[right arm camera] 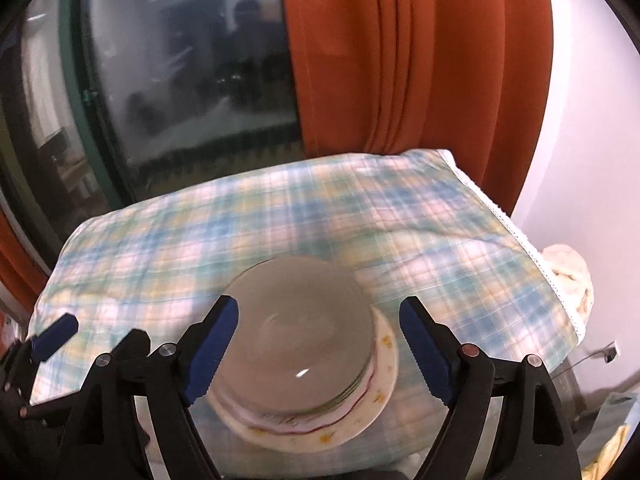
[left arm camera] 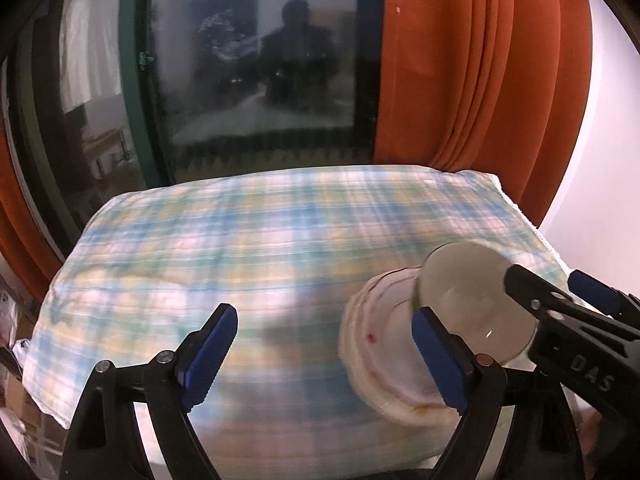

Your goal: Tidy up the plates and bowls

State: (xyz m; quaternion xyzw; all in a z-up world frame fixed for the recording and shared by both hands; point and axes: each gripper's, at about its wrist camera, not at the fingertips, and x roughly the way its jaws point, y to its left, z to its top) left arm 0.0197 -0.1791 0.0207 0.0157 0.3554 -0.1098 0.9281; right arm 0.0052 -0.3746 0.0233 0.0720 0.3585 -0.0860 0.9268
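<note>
From my left wrist, my left gripper (left arm camera: 326,354) gapes wide and empty; the bowl (left arm camera: 476,304) tops the plates (left arm camera: 384,356) on the checked cloth (left arm camera: 240,240).

From my right wrist, my right gripper (right arm camera: 318,346) is wide, straddling the stack without touching. A careless knock could slide it on the soft cloth.

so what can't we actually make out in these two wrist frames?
- Left wrist: near side of the plate stack, hidden by the left gripper's blue pad.
- Both views: how many plates sit under the glass bowl; edges blurred, the bowl covers the tops.
- Right wrist: stack's left edge, behind the right gripper's pad.
- Both views: plate patterns, smeared by blur.
- Both views: what the checked cloth covers.
</note>
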